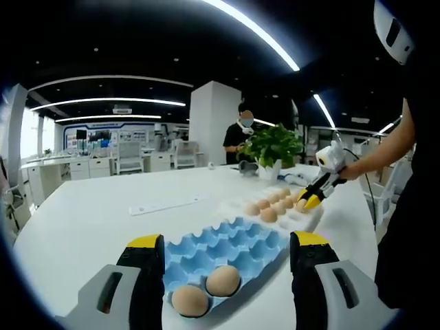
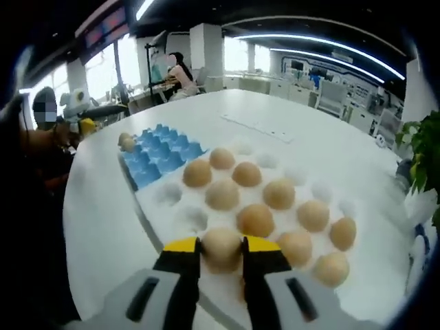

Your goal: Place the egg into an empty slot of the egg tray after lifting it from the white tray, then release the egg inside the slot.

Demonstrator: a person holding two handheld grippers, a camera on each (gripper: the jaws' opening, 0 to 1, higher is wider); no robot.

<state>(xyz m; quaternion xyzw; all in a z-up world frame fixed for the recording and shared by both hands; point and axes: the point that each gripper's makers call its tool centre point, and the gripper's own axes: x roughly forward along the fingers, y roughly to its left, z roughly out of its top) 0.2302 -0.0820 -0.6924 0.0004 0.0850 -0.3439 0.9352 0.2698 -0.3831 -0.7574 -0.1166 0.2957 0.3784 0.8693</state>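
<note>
Nearest the left gripper (image 1: 227, 258), between its wide-spread yellow-tipped jaws, sits the blue egg tray (image 1: 234, 244) with two eggs already in its closest slots at about 6 o'clock of the left gripper view; that gripper holds nothing. Past it, toward 2 o'clock, the white tray (image 1: 306, 218) carries the remaining eggs, and the right gripper reaches into it.

In the right gripper view, the right gripper (image 2: 221, 249) has its jaws narrowed around the egg (image 2: 221, 246) at 6 o'clock — the egg looks to be seated in its white-tray slot, not yet lifted. The blue tray lies at 10 o'clock on the bench (image 2: 103, 206).

The risk, I judge, is the grip itself — too hard cracks the shell, too light lets it slip during the carry across. Neighbouring eggs sit just beside the jaws and could be nudged on the lift.
</note>
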